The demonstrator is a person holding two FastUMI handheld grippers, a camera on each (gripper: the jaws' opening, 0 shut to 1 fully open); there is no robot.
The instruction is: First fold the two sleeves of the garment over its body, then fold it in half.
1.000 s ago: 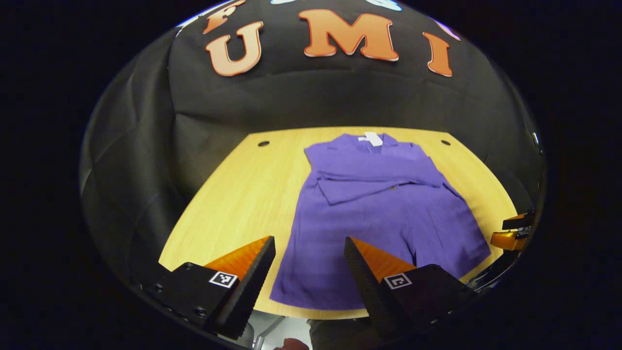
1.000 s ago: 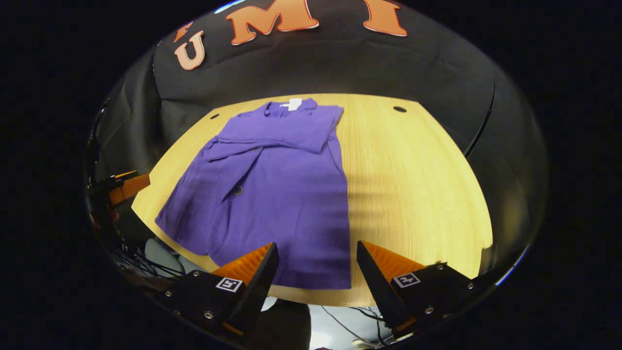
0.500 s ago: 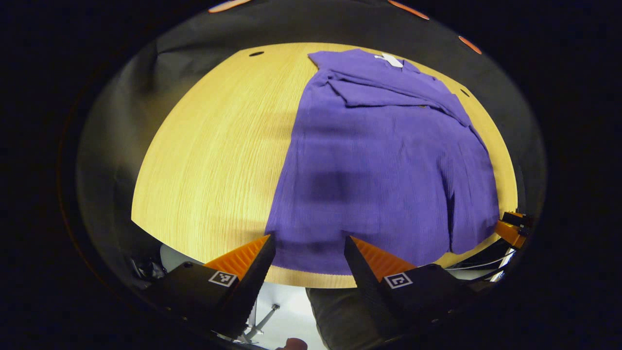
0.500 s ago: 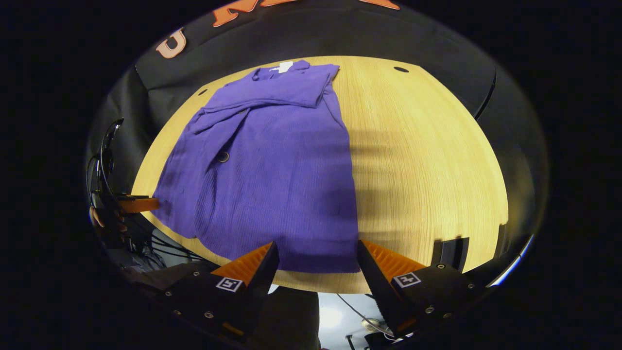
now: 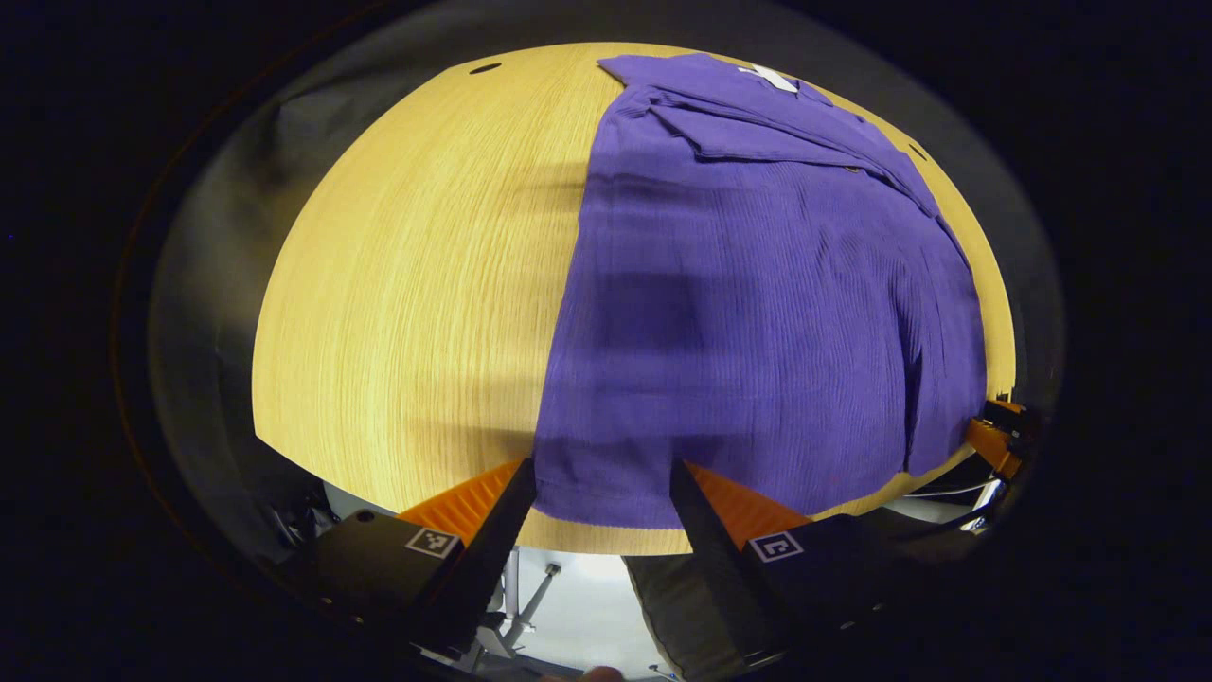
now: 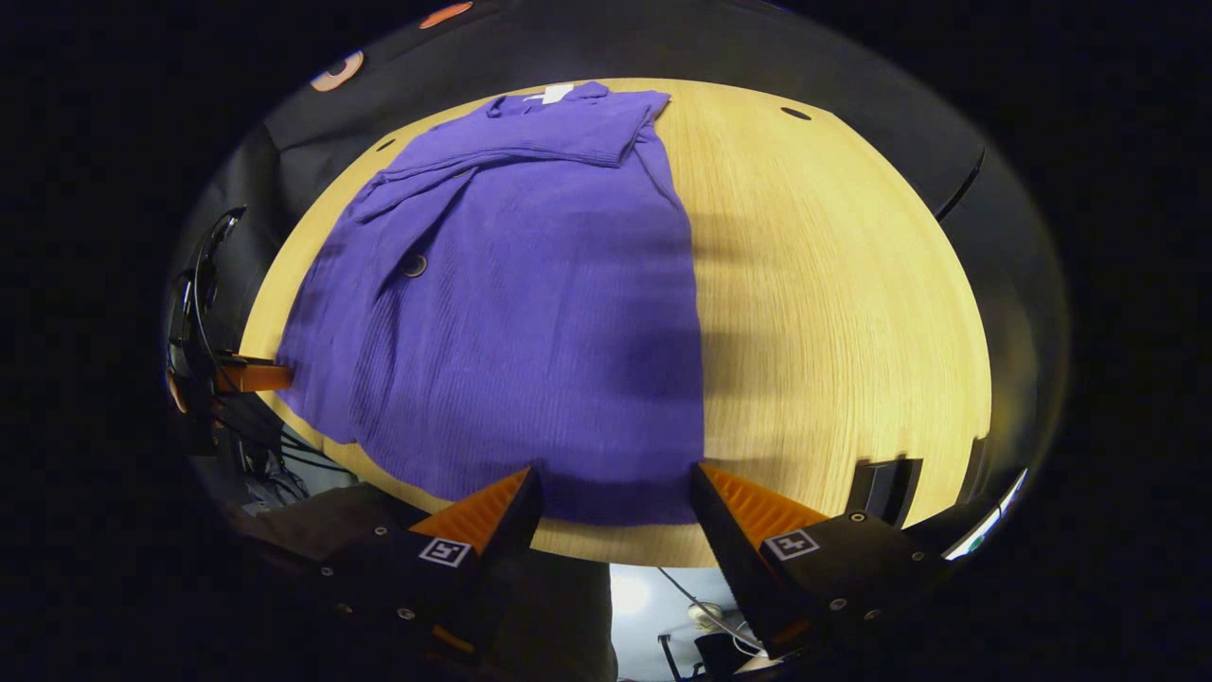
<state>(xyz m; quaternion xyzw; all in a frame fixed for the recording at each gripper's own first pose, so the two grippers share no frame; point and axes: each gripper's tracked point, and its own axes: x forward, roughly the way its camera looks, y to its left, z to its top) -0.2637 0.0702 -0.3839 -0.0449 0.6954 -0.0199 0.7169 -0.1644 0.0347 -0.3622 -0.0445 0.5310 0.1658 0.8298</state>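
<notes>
the purple garment (image 5: 757, 284) lies flat on the wooden worktop (image 5: 417, 284), both sleeves (image 6: 559, 142) folded across its chest. the left hand-held gripper (image 5: 602, 474) and the right hand-held gripper (image 6: 615, 483) hover at its near hem — each spread wide, pinching nothing.

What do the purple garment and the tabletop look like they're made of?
The purple garment looks like a soft ribbed or crinkled fabric, matte: fine lines run down it and it lies limp. The table looks like light wood or wood-look laminate, with a smooth, faintly glossy finish and straight grain lines; which one can't be told.
</notes>
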